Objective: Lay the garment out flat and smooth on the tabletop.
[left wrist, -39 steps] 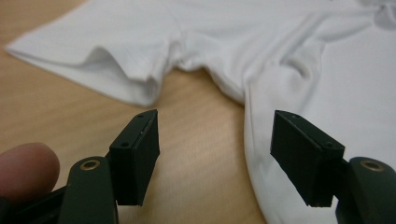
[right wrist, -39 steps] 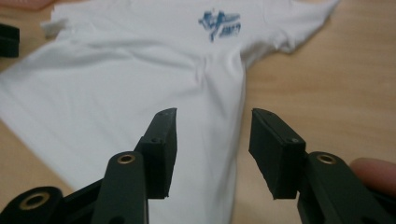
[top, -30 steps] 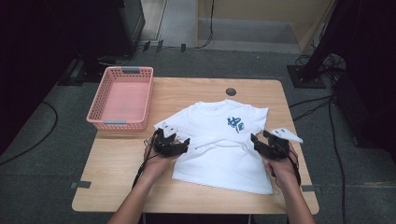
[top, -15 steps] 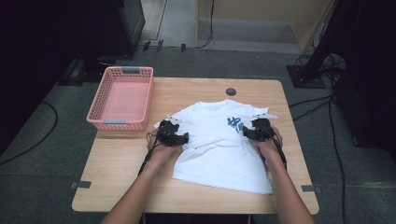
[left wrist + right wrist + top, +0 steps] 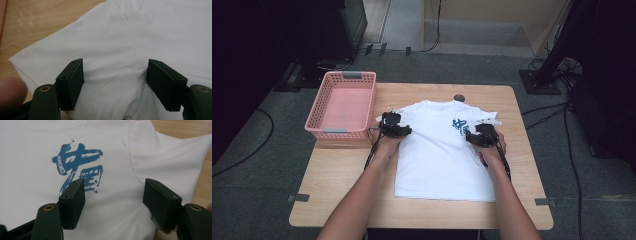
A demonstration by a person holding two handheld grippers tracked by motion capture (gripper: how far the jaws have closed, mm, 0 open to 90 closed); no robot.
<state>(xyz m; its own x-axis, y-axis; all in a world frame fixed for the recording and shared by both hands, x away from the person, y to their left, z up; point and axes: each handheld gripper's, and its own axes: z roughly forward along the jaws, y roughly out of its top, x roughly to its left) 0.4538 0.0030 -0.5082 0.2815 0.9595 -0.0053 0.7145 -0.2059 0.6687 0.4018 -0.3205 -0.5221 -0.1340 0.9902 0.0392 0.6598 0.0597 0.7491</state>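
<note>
A white T-shirt [image 5: 442, 150] with a blue brush-stroke print [image 5: 459, 125] lies flat on the wooden table [image 5: 347, 190], collar toward the far edge. My left gripper [image 5: 393, 126] hovers at the shirt's left sleeve, open. In the left gripper view its jaws straddle the armpit seam of the sleeve [image 5: 75, 50] with only cloth below them. My right gripper [image 5: 482, 136] is open over the shirt's right chest. In the right gripper view the print [image 5: 78, 165] lies just ahead of the left jaw and the right sleeve [image 5: 172, 157] spreads beyond.
A pink plastic basket [image 5: 343, 105] stands on the table's far left corner, beside the left sleeve. A small dark round thing [image 5: 458, 97] sits by the collar at the far edge. Bare wood [image 5: 522, 200] lies at the front and right of the shirt. Cables run on the floor around the table.
Both grippers have moved away from the person toward the shirt's shoulders, the left onto the left sleeve, the right up beside the print. The shirt now lies straighter and flatter.
</note>
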